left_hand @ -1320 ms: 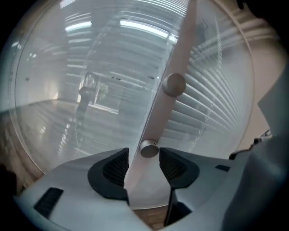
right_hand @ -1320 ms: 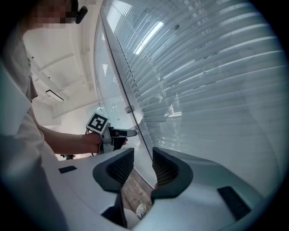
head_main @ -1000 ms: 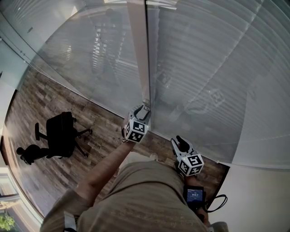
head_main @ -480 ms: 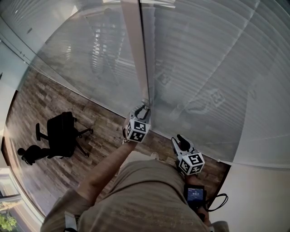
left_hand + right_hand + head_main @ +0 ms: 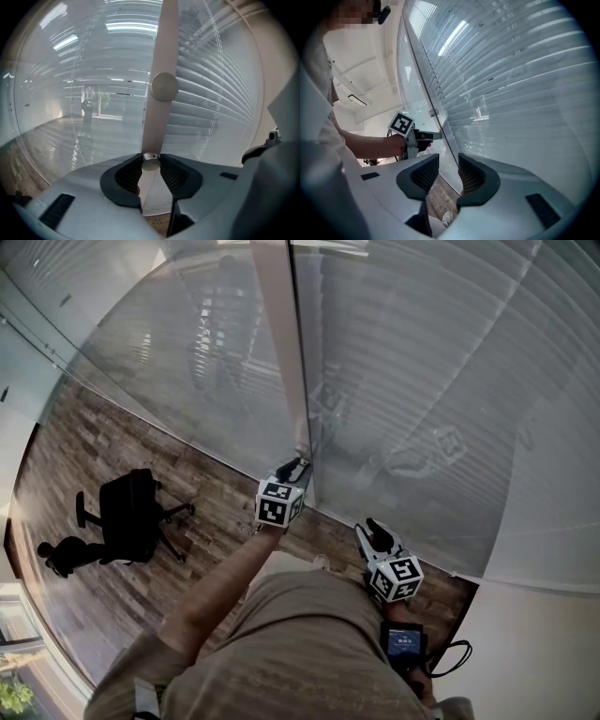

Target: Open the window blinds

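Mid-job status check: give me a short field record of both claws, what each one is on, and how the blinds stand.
left claw: shut on the lower knob of the window post; its jaws have just been closing onto it
right claw: open, nothing between its jaws, held near the glass
upper knob: higher on the post, untouched
blinds: down, slats across the pane
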The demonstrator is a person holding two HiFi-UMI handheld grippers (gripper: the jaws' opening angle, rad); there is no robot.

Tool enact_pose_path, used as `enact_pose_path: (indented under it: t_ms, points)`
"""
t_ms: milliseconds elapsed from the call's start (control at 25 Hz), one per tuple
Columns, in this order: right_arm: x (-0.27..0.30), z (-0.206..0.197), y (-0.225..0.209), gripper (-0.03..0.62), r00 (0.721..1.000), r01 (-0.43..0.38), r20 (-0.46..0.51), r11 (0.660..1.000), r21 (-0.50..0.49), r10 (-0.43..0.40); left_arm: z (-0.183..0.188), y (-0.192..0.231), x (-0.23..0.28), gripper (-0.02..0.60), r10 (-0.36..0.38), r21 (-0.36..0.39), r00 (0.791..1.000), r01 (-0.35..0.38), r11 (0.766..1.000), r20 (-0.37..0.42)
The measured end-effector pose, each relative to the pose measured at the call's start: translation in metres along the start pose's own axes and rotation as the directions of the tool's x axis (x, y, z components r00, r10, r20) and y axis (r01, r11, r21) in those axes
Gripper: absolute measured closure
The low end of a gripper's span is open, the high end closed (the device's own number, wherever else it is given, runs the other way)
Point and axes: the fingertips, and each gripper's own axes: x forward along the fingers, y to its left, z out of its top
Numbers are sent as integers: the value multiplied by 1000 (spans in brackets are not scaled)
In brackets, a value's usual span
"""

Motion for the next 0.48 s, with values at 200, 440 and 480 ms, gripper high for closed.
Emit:
enact_pose_path:
  t_ms: [200, 440, 480]
  points:
    - [-2, 0, -1, 461, 1000, -4, 1, 1000, 2, 4, -1, -1, 0, 446, -35, -93, 999, 36, 995, 7]
    - [-2, 0, 1, 461, 1000, -8, 2, 1000, 1, 8, -2, 0, -2, 446, -78, -191, 997, 81, 978, 22]
    - [-2, 0, 2, 461, 1000, -9, 2, 1000, 1, 9, -2, 1, -2, 446, -90, -220, 996, 94, 971, 27]
